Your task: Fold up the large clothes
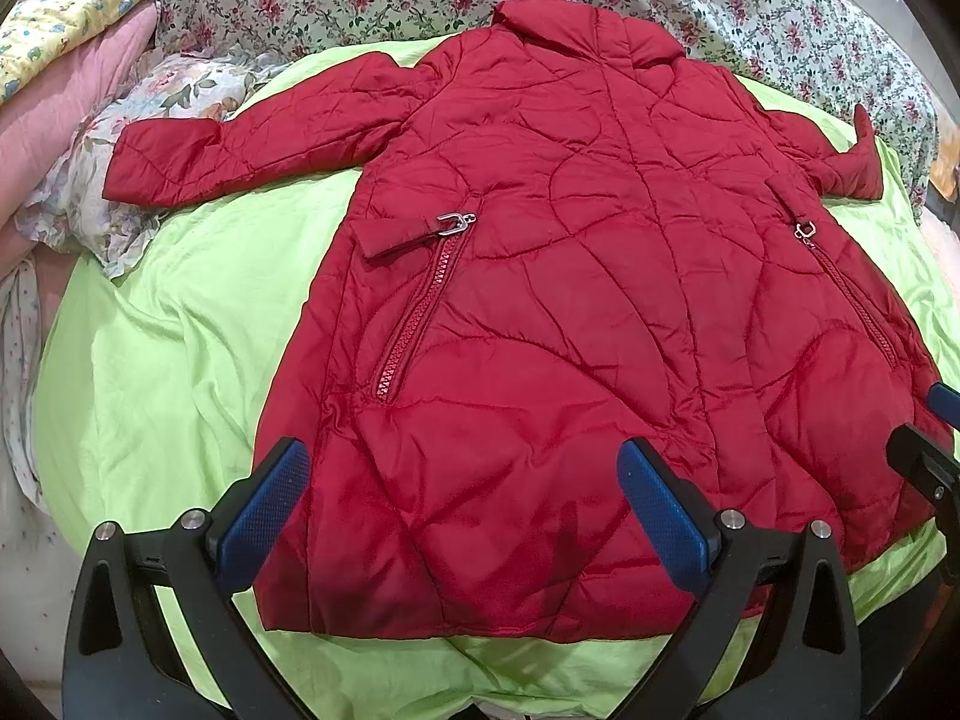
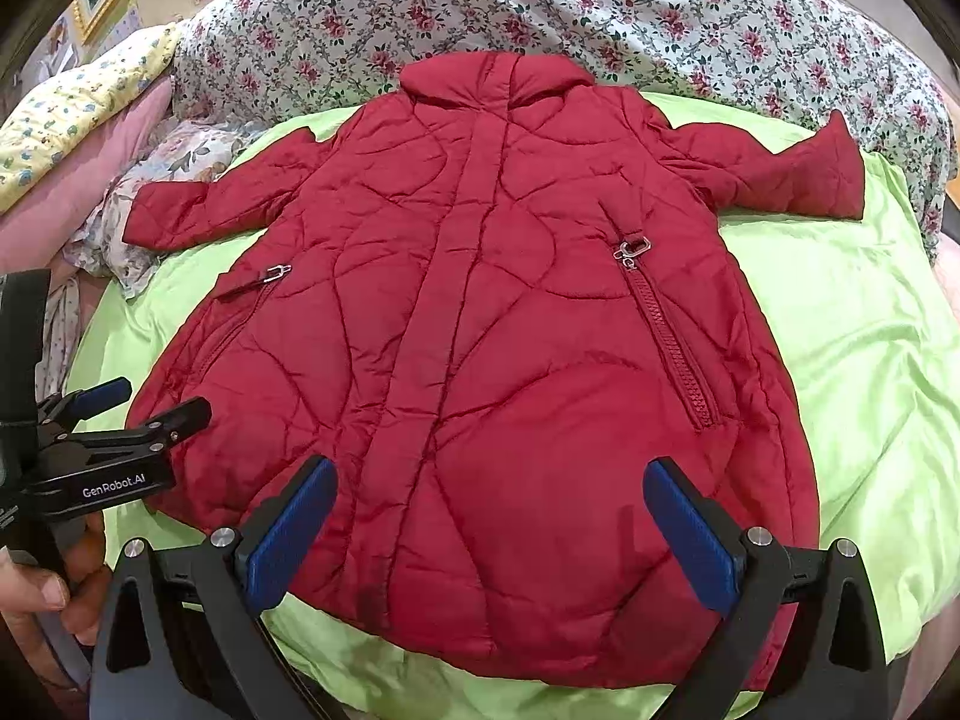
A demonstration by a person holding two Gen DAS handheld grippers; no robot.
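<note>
A red quilted coat (image 1: pixel 540 312) lies flat, front up, on a lime-green sheet (image 1: pixel 168 372), collar far, hem near, both sleeves spread out. It also shows in the right wrist view (image 2: pixel 480 348). My left gripper (image 1: pixel 462 468) is open and empty, hovering over the hem's left part. My right gripper (image 2: pixel 489 480) is open and empty over the hem's right part. The right gripper shows at the right edge of the left wrist view (image 1: pixel 930 426). The left gripper shows at the left of the right wrist view (image 2: pixel 153 402).
A floral quilt (image 2: pixel 540 6) is bunched behind the collar. A pink pillow (image 1: pixel 66 102) and crumpled flowered cloth (image 1: pixel 120 138) lie at the left under the coat's sleeve end. The green sheet (image 2: pixel 858 324) extends to the right of the coat.
</note>
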